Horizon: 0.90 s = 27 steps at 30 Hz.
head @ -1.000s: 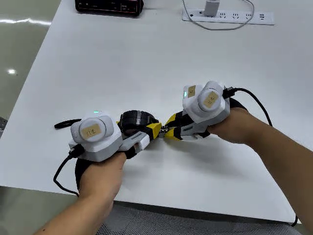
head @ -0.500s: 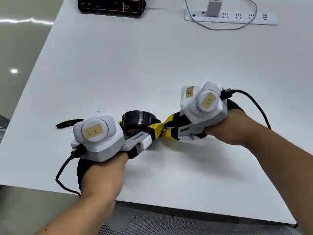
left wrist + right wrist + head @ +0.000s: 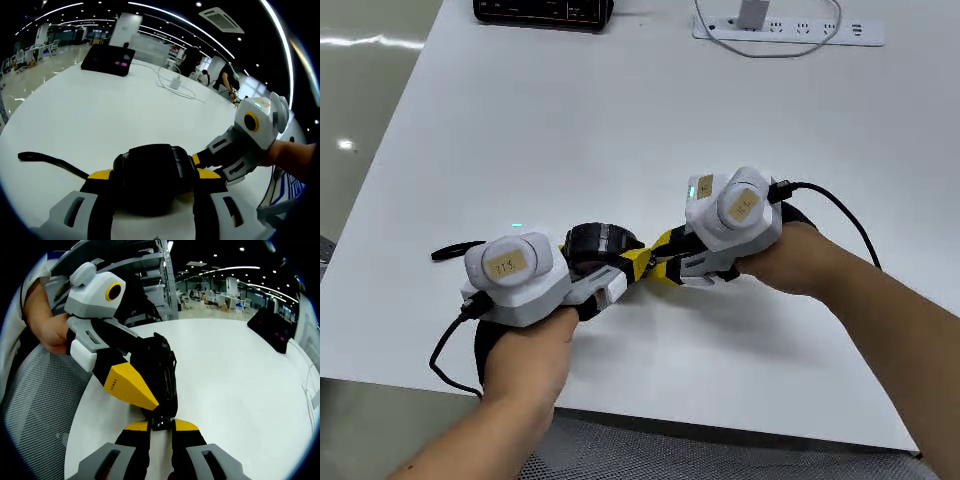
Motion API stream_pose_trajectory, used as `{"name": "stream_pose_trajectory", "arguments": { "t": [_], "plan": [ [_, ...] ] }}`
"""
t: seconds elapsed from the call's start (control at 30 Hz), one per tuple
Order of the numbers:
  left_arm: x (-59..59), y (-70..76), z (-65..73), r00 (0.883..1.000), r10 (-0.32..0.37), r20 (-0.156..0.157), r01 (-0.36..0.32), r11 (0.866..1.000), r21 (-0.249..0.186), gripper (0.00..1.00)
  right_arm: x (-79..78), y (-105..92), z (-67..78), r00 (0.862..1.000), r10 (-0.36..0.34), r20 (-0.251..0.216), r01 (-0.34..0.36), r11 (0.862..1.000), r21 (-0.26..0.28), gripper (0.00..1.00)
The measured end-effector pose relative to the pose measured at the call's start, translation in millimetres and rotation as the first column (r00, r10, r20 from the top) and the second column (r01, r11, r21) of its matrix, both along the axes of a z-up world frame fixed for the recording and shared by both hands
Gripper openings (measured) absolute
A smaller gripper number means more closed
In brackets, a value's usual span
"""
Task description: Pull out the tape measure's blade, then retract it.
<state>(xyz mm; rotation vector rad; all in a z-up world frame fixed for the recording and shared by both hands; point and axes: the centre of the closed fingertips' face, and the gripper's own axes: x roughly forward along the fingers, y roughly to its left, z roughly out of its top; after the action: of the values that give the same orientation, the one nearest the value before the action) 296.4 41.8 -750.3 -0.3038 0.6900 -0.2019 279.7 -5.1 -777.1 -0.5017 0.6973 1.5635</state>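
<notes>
While the yellow-tipped jaws of the left gripper (image 3: 610,258) clamp the flanks of the tape measure (image 3: 150,170), a rounded, ribbed black case low on the desk (image 3: 620,120), those of the right gripper (image 3: 161,429) are pinched together on the blade tip (image 3: 161,422) at the case's mouth. Both hands (image 3: 525,350) wrap the white plastic gripper bodies from behind, forearms converging. A thin black strap (image 3: 47,160) trails across the smooth white desk.

Head view looks down; gripper views close, facing each other, share tape measure (image 3: 152,175).
</notes>
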Motion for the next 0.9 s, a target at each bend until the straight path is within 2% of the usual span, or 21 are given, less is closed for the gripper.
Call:
{"name": "stream_pose_trajectory", "arguments": {
  "t": [0.07, 0.1, 0.17, 0.5, 0.67, 0.73, 0.9],
  "plan": [
    [-0.1, -0.5, 0.1, 1.0, -0.002, 0.0, 0.002, 1.0, -0.007, 0.6, 0.0, -1.7, 0.8, 1.0, -0.004, -0.005, 0.004, 1.0, 0.002, 0.16],
    [-0.3, -0.7, 0.4, 1.0, -0.006, -0.001, 0.006, 1.0, -0.009, 0.6, -1.6, -1.2, 3.9, 1.0, -0.012, -0.029, 0.012, 1.0, 0.019, 0.17],
    [-0.2, -0.8, 0.0, 1.0, -0.009, -0.004, 0.009, 1.0, -0.008, 0.6, 0.1, -2.2, 3.5, 1.0, -0.016, -0.017, 0.016, 1.0, 0.012, 0.19],
    [-1.5, -1.6, 0.5, 1.0, -0.02, -0.002, 0.02, 1.0, 0.005, 0.61, -0.8, -4.4, 5.5, 0.999, -0.032, -0.02, 0.033, 0.999, 0.017, 0.22],
    [-2.9, -1.9, -0.2, 0.999, -0.041, 0.0, 0.041, 0.999, 0.025, 0.61, -1.6, -6.0, 9.6, 0.998, -0.051, -0.028, 0.052, 0.998, 0.025, 0.26],
    [-3.6, -2.3, -0.2, 0.999, -0.053, 0.0, 0.053, 0.998, 0.039, 0.61, -1.7, -6.2, 9.5, 0.999, -0.042, -0.012, 0.043, 0.999, 0.02, 0.27],
    [-3.8, -2.9, 1.1, 0.998, -0.066, 0.006, 0.065, 0.996, 0.055, 0.62, -1.8, -4.5, 11.5, 0.998, -0.053, -0.029, 0.054, 0.998, 0.027, 0.28]
  ]
}}
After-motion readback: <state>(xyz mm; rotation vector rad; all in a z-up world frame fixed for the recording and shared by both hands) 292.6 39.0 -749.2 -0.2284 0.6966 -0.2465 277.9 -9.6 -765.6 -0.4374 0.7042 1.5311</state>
